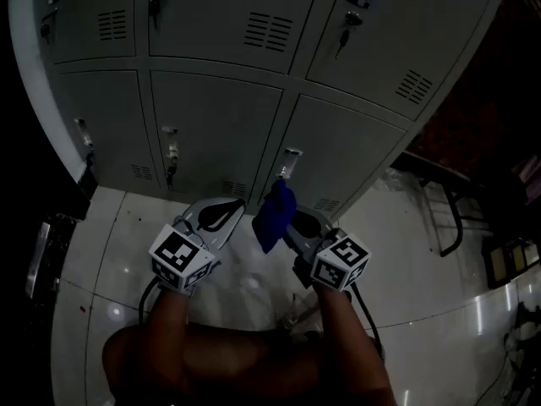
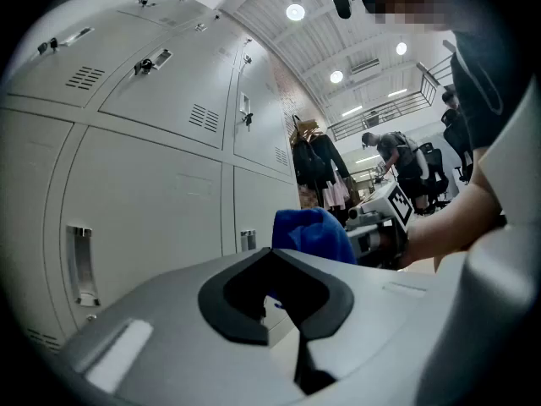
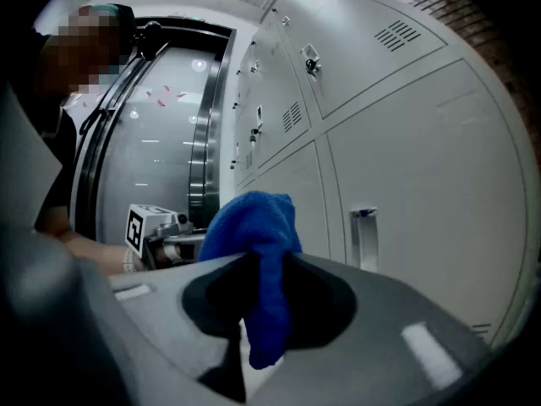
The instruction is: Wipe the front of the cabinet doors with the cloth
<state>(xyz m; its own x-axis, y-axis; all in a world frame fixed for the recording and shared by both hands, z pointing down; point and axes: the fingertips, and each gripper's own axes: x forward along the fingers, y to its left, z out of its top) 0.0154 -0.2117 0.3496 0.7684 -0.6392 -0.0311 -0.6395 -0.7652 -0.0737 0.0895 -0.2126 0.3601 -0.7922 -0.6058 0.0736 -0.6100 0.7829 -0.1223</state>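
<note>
R gripper clamps blue cloth by cabinet doors; L gripper, per its own view, closed w/ nothing held.

I'm seeing a fuzzy blue cloth, matt painted-metal cabinet doors, and a super glossy tiled floor.

Glossy pale tiled floor, grey cabinet standing on it

The cabinet doors occupy the upper frame, and the floor lies below them. My left hand-held gripper sits at lower centre. My right hand-held gripper is just right of it, with the cloth between its jaws, before the lower doors.
</note>
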